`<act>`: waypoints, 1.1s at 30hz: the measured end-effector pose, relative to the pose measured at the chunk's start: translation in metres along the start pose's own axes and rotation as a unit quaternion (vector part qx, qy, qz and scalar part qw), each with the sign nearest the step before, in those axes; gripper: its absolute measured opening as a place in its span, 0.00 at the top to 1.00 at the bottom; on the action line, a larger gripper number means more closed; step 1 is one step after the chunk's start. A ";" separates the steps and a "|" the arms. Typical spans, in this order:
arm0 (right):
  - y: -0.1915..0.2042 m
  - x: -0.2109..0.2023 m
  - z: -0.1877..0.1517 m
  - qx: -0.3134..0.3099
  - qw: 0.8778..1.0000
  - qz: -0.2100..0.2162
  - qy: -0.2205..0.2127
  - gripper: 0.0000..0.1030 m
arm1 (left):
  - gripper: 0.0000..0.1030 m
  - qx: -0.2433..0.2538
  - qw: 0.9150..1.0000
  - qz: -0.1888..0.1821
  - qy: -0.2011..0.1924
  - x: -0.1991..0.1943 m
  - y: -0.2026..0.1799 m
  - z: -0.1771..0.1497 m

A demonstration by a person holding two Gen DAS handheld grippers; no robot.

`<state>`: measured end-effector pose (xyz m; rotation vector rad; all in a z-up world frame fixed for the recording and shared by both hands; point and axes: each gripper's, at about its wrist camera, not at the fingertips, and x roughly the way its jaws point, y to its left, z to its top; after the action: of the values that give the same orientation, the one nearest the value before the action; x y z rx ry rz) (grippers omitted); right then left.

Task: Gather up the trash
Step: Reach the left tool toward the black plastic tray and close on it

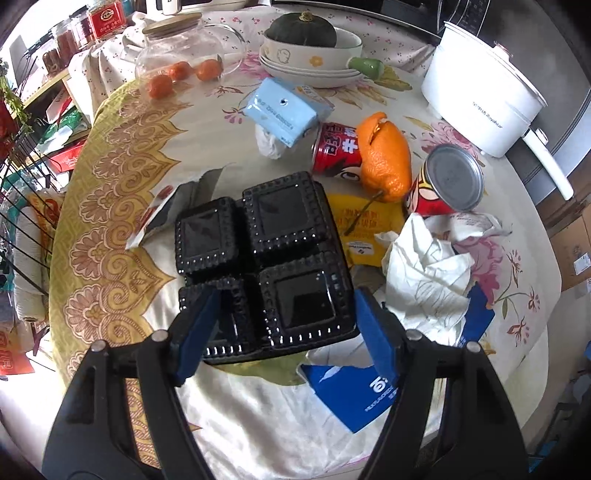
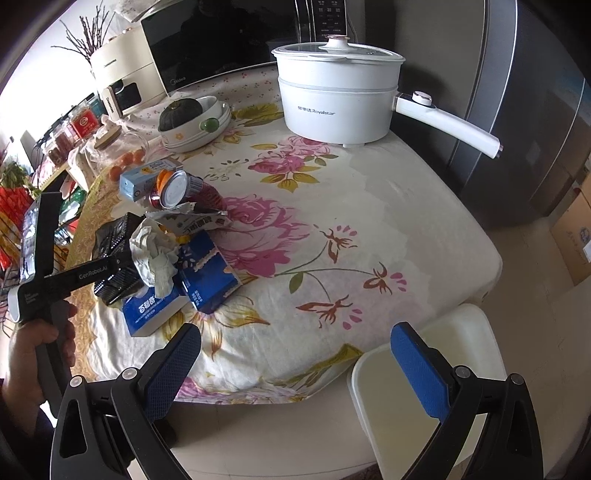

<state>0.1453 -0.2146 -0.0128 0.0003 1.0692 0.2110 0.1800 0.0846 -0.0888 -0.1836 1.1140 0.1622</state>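
A black plastic tray [image 1: 273, 258] with square cups lies on the table among trash: crumpled white paper [image 1: 424, 273], a torn blue box [image 1: 351, 391], two red cans [image 1: 443, 184], orange peel [image 1: 388, 155], a yellow wrapper [image 1: 365, 225] and a light blue box [image 1: 284, 110]. My left gripper [image 1: 286, 332] is open, its blue pads on either side of the tray's near edge. My right gripper [image 2: 295, 354] is open and empty at the table's near edge, above a white bin [image 2: 436, 369]. The trash pile [image 2: 166, 251] sits to its left.
A white electric pot [image 2: 336, 99] stands at the back right. A bowl with a dark squash [image 1: 306, 33], a glass jar [image 1: 184, 48] with small oranges and a microwave [image 2: 207, 48] are at the back. Shelves stand left of the table.
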 end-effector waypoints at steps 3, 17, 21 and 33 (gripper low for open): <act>0.005 0.001 -0.001 -0.005 1.000 0.005 0.002 0.00 | 0.28 0.019 1.000 -0.002 0.008 -0.003 0.010 -0.005; 0.030 0.004 -0.006 -0.033 0.999 0.017 0.009 0.00 | 0.30 0.118 0.990 0.025 0.075 -0.009 0.060 -0.058; 0.036 0.008 -0.009 -0.038 0.999 0.018 0.014 0.00 | 0.30 0.103 0.991 0.000 0.090 -0.009 0.082 -0.064; 0.046 0.021 -0.009 -0.038 0.999 0.014 0.026 0.00 | 0.14 -0.036 0.996 -0.072 0.030 -0.013 0.138 -0.028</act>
<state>0.1397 -0.1664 -0.0303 -0.0582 1.1129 0.2771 0.1190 0.2118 -0.0981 -0.3342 1.1515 0.0674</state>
